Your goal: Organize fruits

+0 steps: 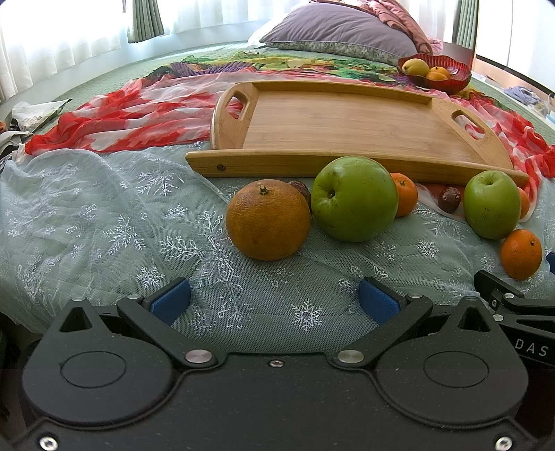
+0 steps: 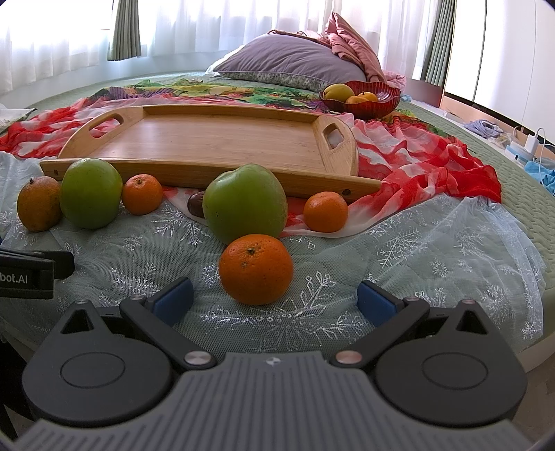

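A wooden tray (image 1: 347, 118) (image 2: 215, 138) lies bare on the bed. In front of it sit loose fruits: a dull large orange (image 1: 267, 219) (image 2: 39, 203), two green apples (image 1: 353, 198) (image 1: 492, 204) (image 2: 91, 192) (image 2: 245, 204), small tangerines (image 1: 404, 194) (image 1: 521, 254) (image 2: 256, 269) (image 2: 326, 211) (image 2: 142, 194) and dark dates (image 1: 449, 199) (image 2: 195, 205). My left gripper (image 1: 274, 303) is open and empty, just short of the large orange. My right gripper (image 2: 275, 301) is open and empty, just short of a tangerine.
A red glass bowl (image 1: 451, 81) (image 2: 378, 100) with yellow and orange fruit stands behind the tray's right end. A purple pillow (image 1: 340, 29) (image 2: 291, 60) lies at the bed's head. Red scarves and a snowflake net cover the bed. The bed's edge drops off at the right.
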